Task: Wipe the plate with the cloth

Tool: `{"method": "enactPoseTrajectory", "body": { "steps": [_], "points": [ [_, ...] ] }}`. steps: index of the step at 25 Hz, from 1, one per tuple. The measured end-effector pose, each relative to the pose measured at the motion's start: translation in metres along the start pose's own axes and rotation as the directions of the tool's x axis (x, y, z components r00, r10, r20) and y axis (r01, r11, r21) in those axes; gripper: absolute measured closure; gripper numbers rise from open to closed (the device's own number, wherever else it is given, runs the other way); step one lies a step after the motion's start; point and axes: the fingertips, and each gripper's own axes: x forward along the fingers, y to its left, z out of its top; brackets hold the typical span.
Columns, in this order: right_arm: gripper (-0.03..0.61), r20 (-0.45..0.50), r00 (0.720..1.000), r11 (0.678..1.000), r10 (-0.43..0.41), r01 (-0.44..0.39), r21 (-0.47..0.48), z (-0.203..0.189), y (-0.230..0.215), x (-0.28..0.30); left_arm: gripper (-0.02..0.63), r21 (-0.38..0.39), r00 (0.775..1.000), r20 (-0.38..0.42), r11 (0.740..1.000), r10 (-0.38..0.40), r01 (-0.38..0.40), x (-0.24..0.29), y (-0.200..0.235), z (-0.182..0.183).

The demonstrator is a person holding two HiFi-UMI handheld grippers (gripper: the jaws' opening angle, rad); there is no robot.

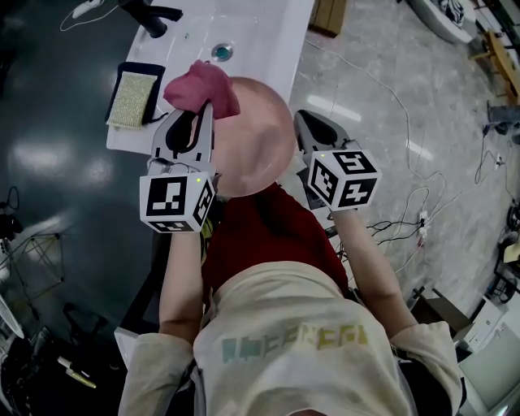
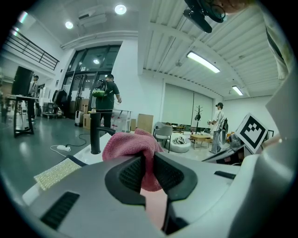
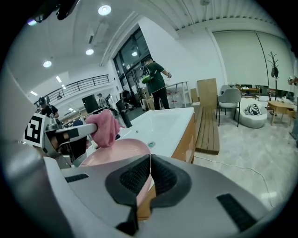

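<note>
A round pink plate (image 1: 258,138) is held in the air over the near edge of a white sink (image 1: 252,28). My right gripper (image 1: 302,130) is shut on the plate's right rim; in the right gripper view its jaws (image 3: 150,174) pinch the thin rim of the plate (image 3: 114,151). My left gripper (image 1: 203,112) is shut on a bunched pink cloth (image 1: 203,88) that rests at the plate's far left edge. In the left gripper view the cloth (image 2: 132,146) bulges out beyond the gripper (image 2: 148,175), with the plate (image 2: 154,204) showing just below.
A black faucet (image 1: 150,18) stands at the sink's far left, with the drain (image 1: 221,52) beyond the cloth. A yellow sponge (image 1: 130,97) lies on a dark tray left of the sink. Cables trail over the tiled floor (image 1: 406,106) on the right. People stand far off.
</note>
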Motion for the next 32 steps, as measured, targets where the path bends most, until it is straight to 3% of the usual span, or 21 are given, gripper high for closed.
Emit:
{"method": "enactPoseTrajectory", "body": {
  "steps": [11, 20, 32],
  "points": [
    [0.538, -0.067, 0.998, 0.993, 0.022, -0.029, -0.114, -0.008, 0.009, 0.007, 0.553, -0.008, 1.000, -0.017, 1.000, -0.004, 0.004, -0.004, 0.000, -0.009],
    [0.537, -0.130, 0.991, 0.993, -0.018, 0.003, -0.116, -0.016, 0.002, 0.011, 0.553, -0.011, 1.000, -0.029, 1.000, -0.008, 0.007, -0.004, 0.001, -0.011],
    [0.537, -0.212, 0.977, 0.992, -0.012, -0.014, -0.125, -0.024, 0.001, 0.017, 0.553, -0.019, 0.998, -0.055, 0.999, -0.028, 0.027, 0.006, 0.003, -0.015]
  ]
}}
